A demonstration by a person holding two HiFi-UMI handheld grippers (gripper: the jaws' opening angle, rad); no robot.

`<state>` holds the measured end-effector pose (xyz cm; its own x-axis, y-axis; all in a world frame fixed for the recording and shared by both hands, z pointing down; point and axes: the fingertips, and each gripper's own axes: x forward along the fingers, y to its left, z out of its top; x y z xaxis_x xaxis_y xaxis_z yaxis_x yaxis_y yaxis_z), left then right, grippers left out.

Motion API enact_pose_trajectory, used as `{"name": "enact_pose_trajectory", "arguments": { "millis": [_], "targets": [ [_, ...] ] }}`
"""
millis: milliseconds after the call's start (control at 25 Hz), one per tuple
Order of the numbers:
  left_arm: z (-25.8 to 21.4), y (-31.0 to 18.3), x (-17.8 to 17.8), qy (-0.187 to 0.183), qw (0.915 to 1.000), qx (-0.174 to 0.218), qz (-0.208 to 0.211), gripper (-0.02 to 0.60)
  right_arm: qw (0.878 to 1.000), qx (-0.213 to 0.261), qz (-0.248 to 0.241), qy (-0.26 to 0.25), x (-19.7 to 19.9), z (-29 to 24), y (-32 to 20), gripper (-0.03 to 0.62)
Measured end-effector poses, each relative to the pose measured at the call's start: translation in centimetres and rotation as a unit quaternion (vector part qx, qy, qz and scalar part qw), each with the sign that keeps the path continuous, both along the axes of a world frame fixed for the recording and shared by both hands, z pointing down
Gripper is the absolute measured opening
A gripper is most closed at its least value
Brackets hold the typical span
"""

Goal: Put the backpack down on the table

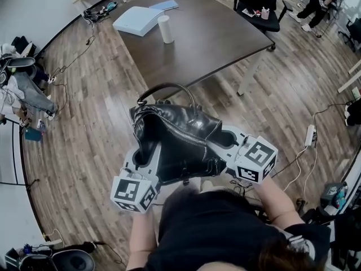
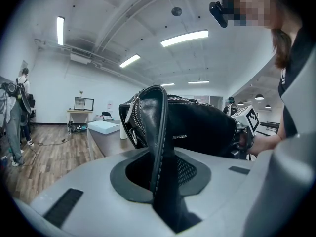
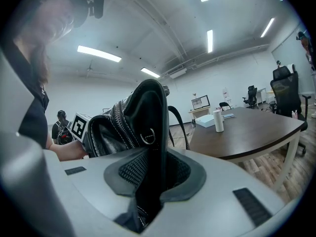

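Observation:
I hold a black leather backpack (image 1: pixel 175 137) in the air over the wooden floor, short of the near edge of the dark brown table (image 1: pixel 214 44). Its zip gapes open and its top handle arches toward the table. My left gripper (image 1: pixel 148 158) is shut on a stitched strap at the bag's left side; in the left gripper view that strap (image 2: pixel 159 142) runs up between the jaws of the left gripper (image 2: pixel 160 179). My right gripper (image 1: pixel 224 140) is shut on the bag's right side; in the right gripper view a fold of the backpack (image 3: pixel 148 117) sits clamped in the right gripper (image 3: pixel 153 179).
On the table's far part lie a white box (image 1: pixel 138 20), a white cylinder (image 1: pixel 166 29) and a blue folder (image 1: pixel 164 5). A black office chair (image 1: pixel 256 4) stands at the far side. Bags and clothes (image 1: pixel 22 83) are at the left wall; a power strip (image 1: pixel 309 134) and cables lie at the right.

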<state>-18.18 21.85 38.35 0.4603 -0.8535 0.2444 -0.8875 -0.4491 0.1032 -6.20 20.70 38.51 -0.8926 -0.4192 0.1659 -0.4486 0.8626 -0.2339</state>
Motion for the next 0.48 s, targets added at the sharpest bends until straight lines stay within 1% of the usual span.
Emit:
{"name": "enact_pose_trajectory", "arguments": {
  "millis": [200,480],
  "targets": [
    [-0.4,-3.3,-0.8,0.005,0.9999,0.008,0.010,0.095,1.000,0.007,0.010,0.005,-0.8,-0.6,-3.1,0.097],
    [-2.2,-9.5,-2.4,0.008,0.9988,0.021,0.042,0.094,0.999,0.015,0.031,0.001,-2.5,-2.1,-8.6,0.097]
  ]
}}
